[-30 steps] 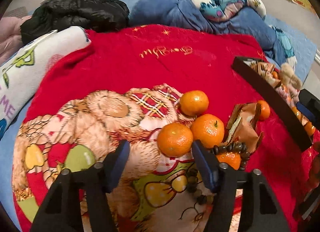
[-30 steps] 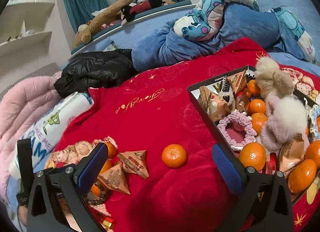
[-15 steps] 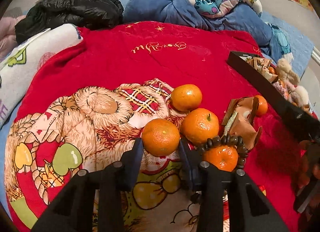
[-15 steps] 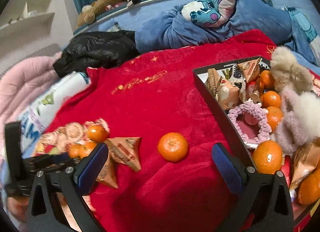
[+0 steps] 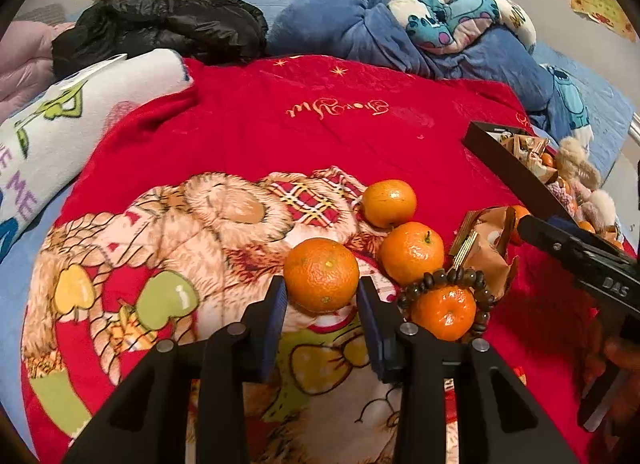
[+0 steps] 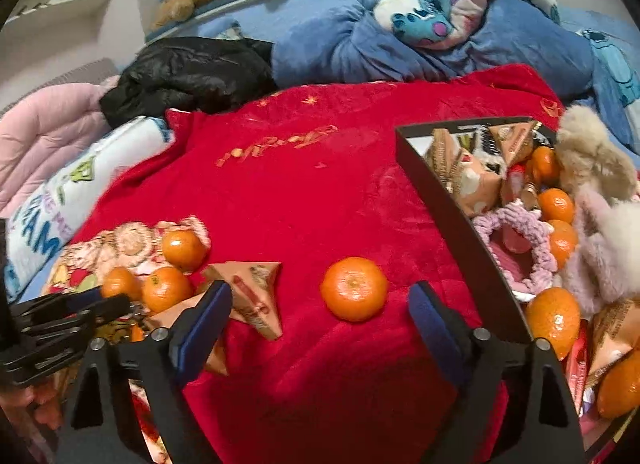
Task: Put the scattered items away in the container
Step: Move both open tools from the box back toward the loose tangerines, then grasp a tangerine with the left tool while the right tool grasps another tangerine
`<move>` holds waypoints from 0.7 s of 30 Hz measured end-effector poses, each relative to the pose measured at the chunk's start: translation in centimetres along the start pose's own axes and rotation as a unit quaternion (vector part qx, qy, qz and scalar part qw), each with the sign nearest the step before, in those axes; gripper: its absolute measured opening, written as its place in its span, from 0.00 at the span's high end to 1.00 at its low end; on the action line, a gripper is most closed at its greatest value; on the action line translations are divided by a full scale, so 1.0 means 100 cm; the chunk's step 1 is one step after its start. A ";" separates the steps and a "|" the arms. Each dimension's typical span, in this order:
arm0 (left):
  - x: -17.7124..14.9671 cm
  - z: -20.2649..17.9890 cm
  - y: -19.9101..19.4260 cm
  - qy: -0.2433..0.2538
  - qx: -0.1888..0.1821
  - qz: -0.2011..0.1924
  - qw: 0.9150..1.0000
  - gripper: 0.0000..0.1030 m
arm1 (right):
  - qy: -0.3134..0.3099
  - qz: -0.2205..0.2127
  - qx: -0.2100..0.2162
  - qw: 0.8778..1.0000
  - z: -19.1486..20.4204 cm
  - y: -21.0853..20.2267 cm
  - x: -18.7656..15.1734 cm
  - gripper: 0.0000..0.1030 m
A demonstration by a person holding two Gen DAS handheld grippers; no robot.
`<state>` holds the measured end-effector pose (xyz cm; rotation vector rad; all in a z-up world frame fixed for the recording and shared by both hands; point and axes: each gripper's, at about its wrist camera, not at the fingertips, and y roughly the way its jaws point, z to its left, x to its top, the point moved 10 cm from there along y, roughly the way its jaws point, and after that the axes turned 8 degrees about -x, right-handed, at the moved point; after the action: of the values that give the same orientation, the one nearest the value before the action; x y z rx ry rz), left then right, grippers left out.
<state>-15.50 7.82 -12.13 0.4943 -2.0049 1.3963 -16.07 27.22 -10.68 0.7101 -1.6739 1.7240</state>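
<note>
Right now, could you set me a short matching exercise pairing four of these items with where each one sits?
Items:
1. nearest mandarin
2. bead bracelet
3. lone mandarin
4. purple crochet ring

Places:
A. in the black box
B. between the left gripper pads
C. around a mandarin
D. ahead of the open right gripper

Pairs: 1-B, 2-C, 3-D, 4-A
</note>
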 end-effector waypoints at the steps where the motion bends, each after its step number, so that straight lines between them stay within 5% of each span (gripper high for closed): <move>1: 0.000 0.001 -0.001 -0.003 0.001 -0.001 1.000 0.64 | -0.001 0.012 -0.006 1.000 -0.001 0.006 -0.003 0.15; 10: 0.002 -0.005 -0.013 0.021 0.007 -0.012 1.000 0.64 | -0.032 0.054 -0.041 0.997 0.002 0.038 -0.012 0.41; 17: 0.006 -0.009 -0.015 0.016 0.010 -0.017 1.000 0.64 | -0.030 0.037 -0.042 0.998 0.001 0.037 -0.011 0.44; 21: 0.006 -0.014 -0.019 0.020 0.005 -0.020 1.000 0.64 | 0.001 0.033 -0.044 0.999 -0.009 0.030 -0.009 0.61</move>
<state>-14.33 8.43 -10.06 0.5041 -1.9458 1.3822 -17.62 28.07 -13.39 0.6183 -1.7770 1.6846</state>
